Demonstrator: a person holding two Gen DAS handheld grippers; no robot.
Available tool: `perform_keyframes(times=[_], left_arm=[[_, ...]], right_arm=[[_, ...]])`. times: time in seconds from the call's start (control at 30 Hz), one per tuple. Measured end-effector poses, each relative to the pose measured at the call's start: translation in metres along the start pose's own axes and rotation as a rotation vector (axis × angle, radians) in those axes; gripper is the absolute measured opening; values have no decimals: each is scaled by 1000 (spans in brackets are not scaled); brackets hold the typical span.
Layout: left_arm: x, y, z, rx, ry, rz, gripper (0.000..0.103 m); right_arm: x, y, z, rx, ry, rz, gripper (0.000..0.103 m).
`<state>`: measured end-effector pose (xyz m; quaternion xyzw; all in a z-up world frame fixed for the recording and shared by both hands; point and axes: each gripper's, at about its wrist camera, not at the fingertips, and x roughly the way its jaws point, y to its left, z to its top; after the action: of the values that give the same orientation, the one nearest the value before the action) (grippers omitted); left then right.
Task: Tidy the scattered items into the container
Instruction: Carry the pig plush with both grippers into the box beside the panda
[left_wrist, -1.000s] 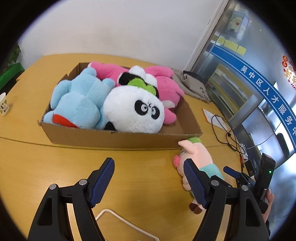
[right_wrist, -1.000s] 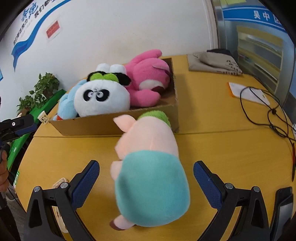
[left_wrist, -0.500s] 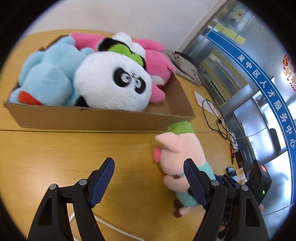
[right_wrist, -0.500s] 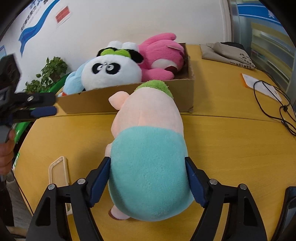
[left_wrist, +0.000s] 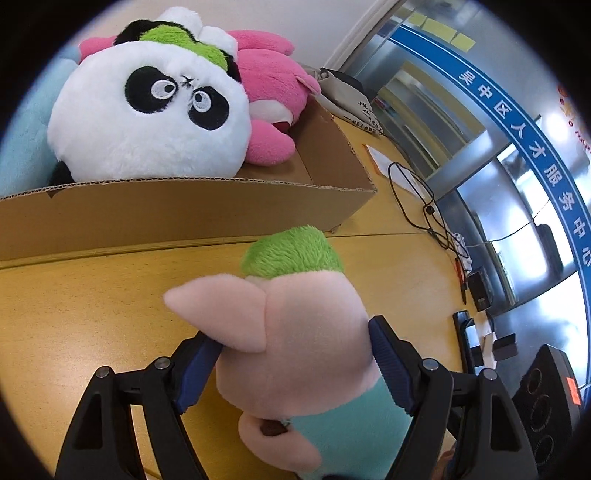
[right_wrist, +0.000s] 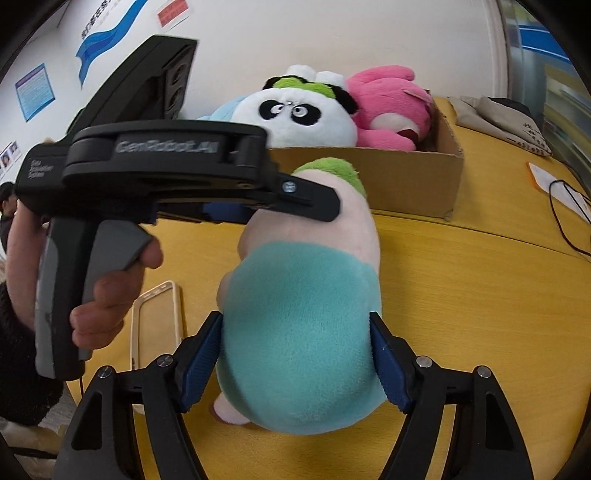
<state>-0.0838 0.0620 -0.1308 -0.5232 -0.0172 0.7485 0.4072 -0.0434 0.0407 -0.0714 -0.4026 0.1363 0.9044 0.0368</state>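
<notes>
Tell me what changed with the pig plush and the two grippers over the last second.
The right gripper has just been closing its jaws and now squeezes the pig plush at its teal body. The left gripper swung over from bare table to straddle the pig's pink head; its jaws kept their width. The pig remains on the table. The cardboard box with the panda plush is unchanged.

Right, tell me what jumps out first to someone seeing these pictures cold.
The pig plush on the yellow table dominates: the right gripper is clamped on its teal body while the left gripper straddles its pink head, pads at its sides. Just behind sits the cardboard box, heaped with a big panda plush and a pink plush.
</notes>
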Motion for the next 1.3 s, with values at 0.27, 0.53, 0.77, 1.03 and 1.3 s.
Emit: perform_keyframes(times=[0.27,0.53,0.77,1.03,1.3], left_arm=[[-6,3,2,3,52,-42,61],[-43,-10,14,32,-2,-13,59],[-89,-36,79,153,-119,-5,58],[-106,-47,156,243,-197,16,58],[-75,-37,214,254,-200,32,58]], right_arm=[[-4,1,-9,20,-31,9,72],[-16,14,0,-3,-92,37,66],[-48,13,55,-84,-213,41,66],[-65,-6,132,-136,-343,35,66],[-37,-40,190,-156,-362,31,66]])
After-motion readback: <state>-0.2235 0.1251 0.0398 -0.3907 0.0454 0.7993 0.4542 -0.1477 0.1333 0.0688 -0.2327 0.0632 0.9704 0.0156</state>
